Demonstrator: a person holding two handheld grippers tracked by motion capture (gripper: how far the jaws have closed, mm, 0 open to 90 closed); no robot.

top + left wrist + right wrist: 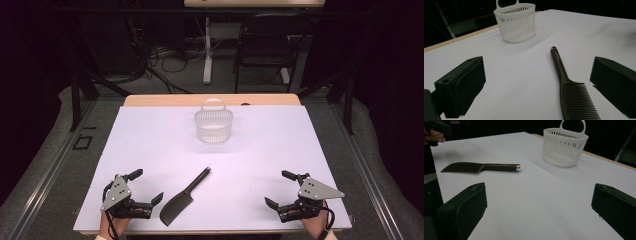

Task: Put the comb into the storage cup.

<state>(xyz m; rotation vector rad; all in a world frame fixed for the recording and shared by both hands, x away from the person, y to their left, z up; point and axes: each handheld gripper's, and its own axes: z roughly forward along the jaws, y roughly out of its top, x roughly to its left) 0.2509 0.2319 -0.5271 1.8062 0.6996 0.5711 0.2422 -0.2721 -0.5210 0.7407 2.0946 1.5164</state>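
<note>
A dark comb (181, 199) with a long handle lies flat on the white table sheet, near the front, handle pointing to the far right. A white slatted basket (213, 124) with a loop handle stands upright at the far middle. My left gripper (148, 186) rests at the front left, open and empty, just left of the comb's toothed end. My right gripper (279, 189) rests at the front right, open and empty. In the left gripper view the comb (571, 87) lies between the jaws toward the right one, basket (515, 21) beyond. In the right gripper view the comb (481, 167) lies far left, basket (564, 146) ahead.
The white sheet (260, 150) covers the wooden table (165, 100). Beyond the table stand a dark chair (267, 42), a table leg (207, 50) and cables on the floor. A hand holding the other gripper (435, 133) shows at the right gripper view's top left.
</note>
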